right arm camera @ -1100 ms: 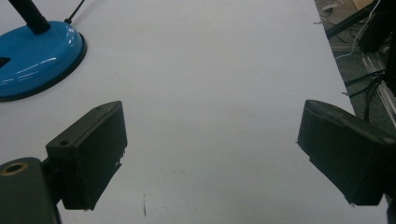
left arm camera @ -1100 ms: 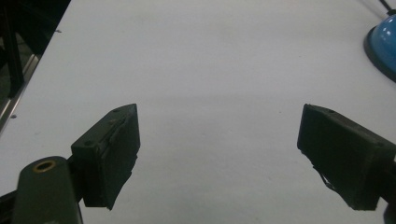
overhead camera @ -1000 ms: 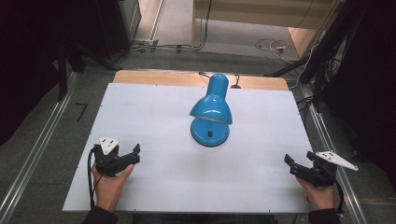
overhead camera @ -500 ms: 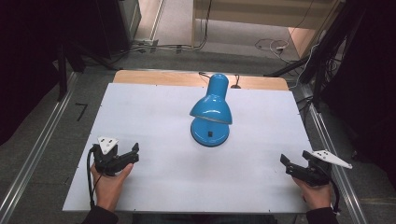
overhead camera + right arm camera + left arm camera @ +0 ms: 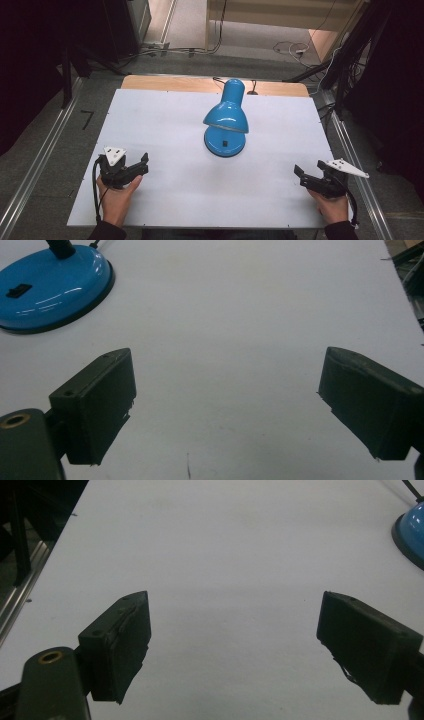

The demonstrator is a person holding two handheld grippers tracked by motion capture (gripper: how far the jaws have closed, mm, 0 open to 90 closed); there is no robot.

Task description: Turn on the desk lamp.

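A blue desk lamp stands at the middle of the white table top, its shade bent forward over its round base. My left gripper rests near the front left, open, with nothing between its jaws. My right gripper sits near the front right, open and holding nothing. In the left gripper view, the gripper faces bare table, with the lamp base at the far right edge. In the right gripper view, the gripper stands wide apart, and the lamp base with its black switch lies ahead on the left.
The lamp's black cable runs off the table's wooden back edge. Metal rails line the floor on both sides. Dark stands and cables crowd the back right.
My right gripper has slid a little to the left, toward the middle of the table. The left gripper and the lamp have stayed put.
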